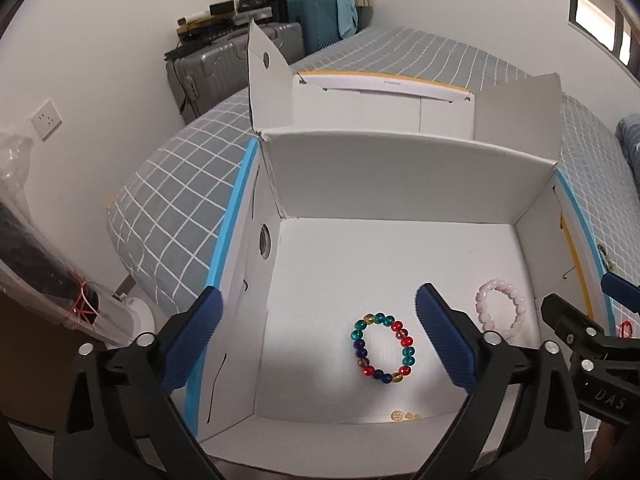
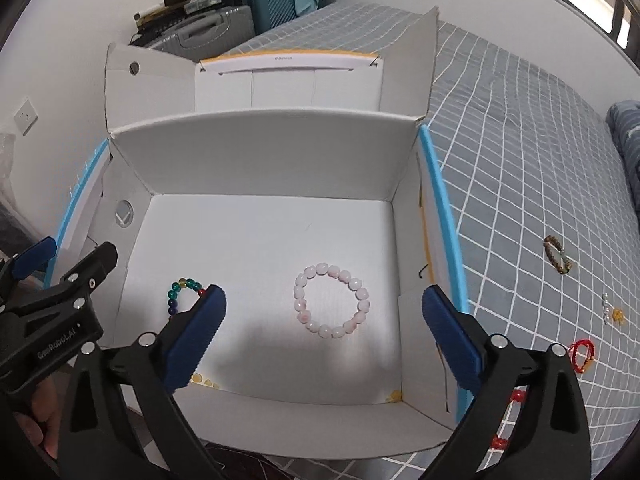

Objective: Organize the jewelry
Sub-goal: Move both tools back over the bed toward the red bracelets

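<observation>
While both tools hang spread wide and empty over the white cardboard box [image 2: 256, 152], "GenRobot.AI" reads on the left gripper [image 1: 316, 334] and "DAS" on the right gripper [image 2: 324, 330]. A multicoloured bead bracelet [image 1: 383, 347] lies on the box floor between the left fingers; a pink bead bracelet [image 2: 331, 306] lies between the right ones. More bracelets, among them a red string bracelet [image 2: 582, 354], lie on the grey checked bedspread [image 2: 520, 160]; suitcases [image 1: 256, 56] stand by the wall.
</observation>
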